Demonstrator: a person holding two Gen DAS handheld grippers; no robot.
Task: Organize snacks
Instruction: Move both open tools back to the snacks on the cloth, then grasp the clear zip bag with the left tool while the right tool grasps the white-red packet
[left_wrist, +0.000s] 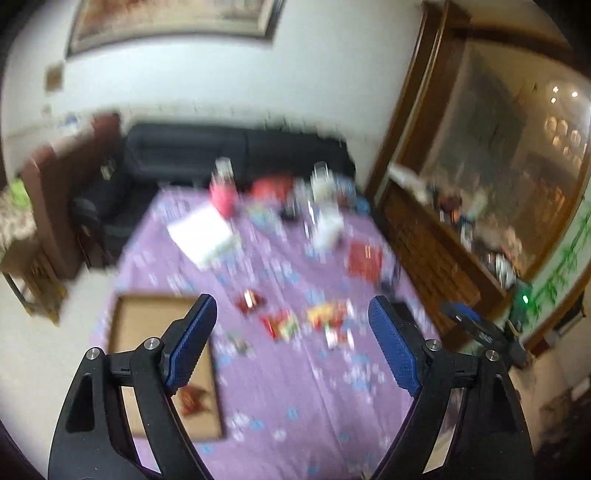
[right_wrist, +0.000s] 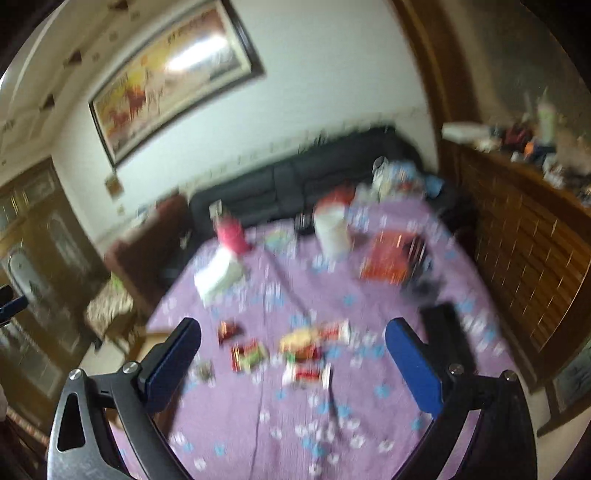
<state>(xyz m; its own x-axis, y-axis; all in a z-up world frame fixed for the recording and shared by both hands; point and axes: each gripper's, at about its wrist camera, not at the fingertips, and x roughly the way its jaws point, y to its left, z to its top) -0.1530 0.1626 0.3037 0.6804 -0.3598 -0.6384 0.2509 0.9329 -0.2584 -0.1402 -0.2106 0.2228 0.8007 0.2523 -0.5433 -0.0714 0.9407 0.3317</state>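
Left wrist view, blurred: the left gripper (left_wrist: 291, 339) and right gripper (right_wrist: 293, 363) both hang with jaws apart and empty above loose snack packets (left_wrist: 325, 321) mid-table, one packet (left_wrist: 192, 400) already in the cardboard tray (left_wrist: 147, 314) at the table's left edge, so the next pick likely needs a steady descent.

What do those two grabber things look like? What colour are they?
Both look alike. The left gripper has two black plastic arms with cut-out holes and round silver bolts, ending in flat fingers covered with bumpy blue pads. The right gripper has the same black frame, silver bolts and blue pads. No cables or sleeves show.
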